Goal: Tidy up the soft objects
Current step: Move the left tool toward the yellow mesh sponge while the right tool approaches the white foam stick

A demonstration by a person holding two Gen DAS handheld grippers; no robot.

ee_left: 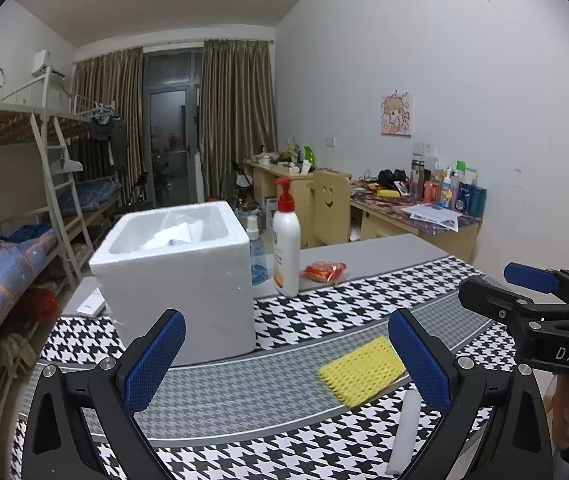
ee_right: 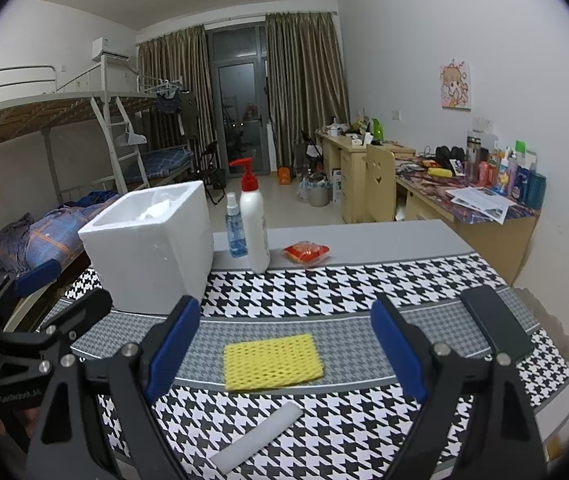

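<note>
A yellow mesh sponge [ee_right: 272,361] lies flat on the houndstooth cloth [ee_right: 364,284], between and just beyond the fingers of my right gripper [ee_right: 286,354], which is open and empty above it. A white foam strip [ee_right: 258,436] lies nearer, below the sponge. A white foam box [ee_right: 148,248] stands open at the left, with white pieces inside. In the left wrist view the sponge [ee_left: 360,370] sits by the right finger of my open, empty left gripper [ee_left: 284,364]; the strip [ee_left: 402,432] and the box [ee_left: 180,276] show too.
A white pump bottle [ee_right: 255,224], a blue spray bottle [ee_right: 236,226] and a red packet [ee_right: 306,252] stand behind the box. A dark phone [ee_right: 496,322] lies at the cloth's right edge. Bunk beds are at the left, cluttered desks at the right.
</note>
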